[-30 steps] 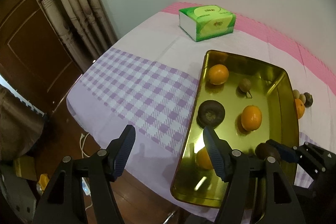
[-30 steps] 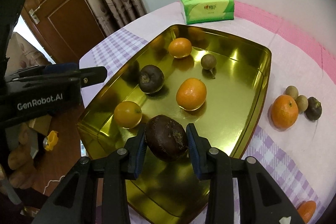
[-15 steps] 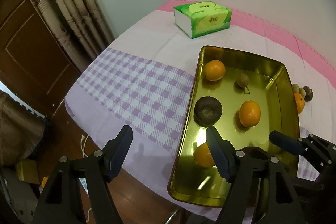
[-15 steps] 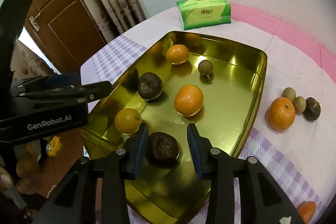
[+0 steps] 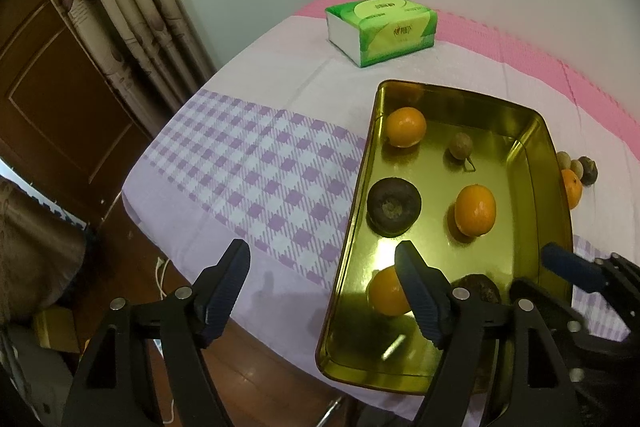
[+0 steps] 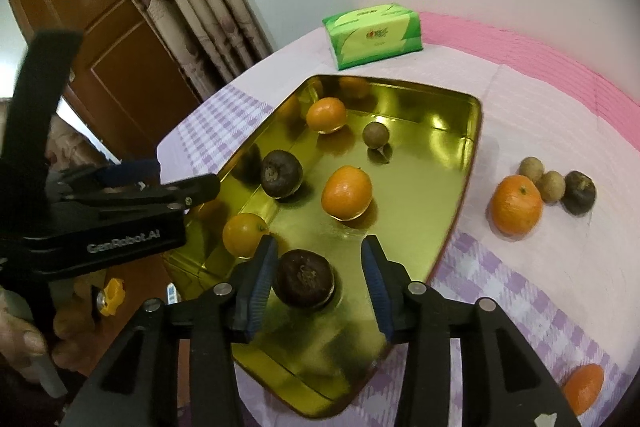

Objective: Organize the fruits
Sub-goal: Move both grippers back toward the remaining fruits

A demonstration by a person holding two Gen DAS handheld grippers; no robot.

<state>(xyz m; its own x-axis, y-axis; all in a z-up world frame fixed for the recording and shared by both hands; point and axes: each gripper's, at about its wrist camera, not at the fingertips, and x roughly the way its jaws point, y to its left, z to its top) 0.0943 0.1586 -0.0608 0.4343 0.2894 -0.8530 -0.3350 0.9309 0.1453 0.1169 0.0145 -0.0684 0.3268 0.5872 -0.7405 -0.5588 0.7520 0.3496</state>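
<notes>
A gold metal tray (image 6: 468,163) (image 5: 558,187) holds three oranges, two dark brown fruits and a small tan fruit. My right gripper (image 6: 320,277) is open above the tray's near end. A dark brown fruit (image 6: 304,279) (image 5: 478,289) lies on the tray floor between its fingers, apart from the right finger. My left gripper (image 5: 322,291) is open and empty over the tray's left rim near the table edge. On the cloth right of the tray lie an orange (image 6: 516,205), two small tan fruits (image 6: 552,185) and a dark fruit (image 6: 578,187).
A green tissue box (image 5: 380,29) (image 6: 374,35) stands at the back of the table. Another orange (image 6: 584,387) lies at the near right. Curtains and a wooden door are to the left. The table edge drops off at the near left.
My right gripper has opened and let go of the dark brown fruit, which now rests in the tray. The gripper has pulled back a little. My left gripper has drifted slightly.
</notes>
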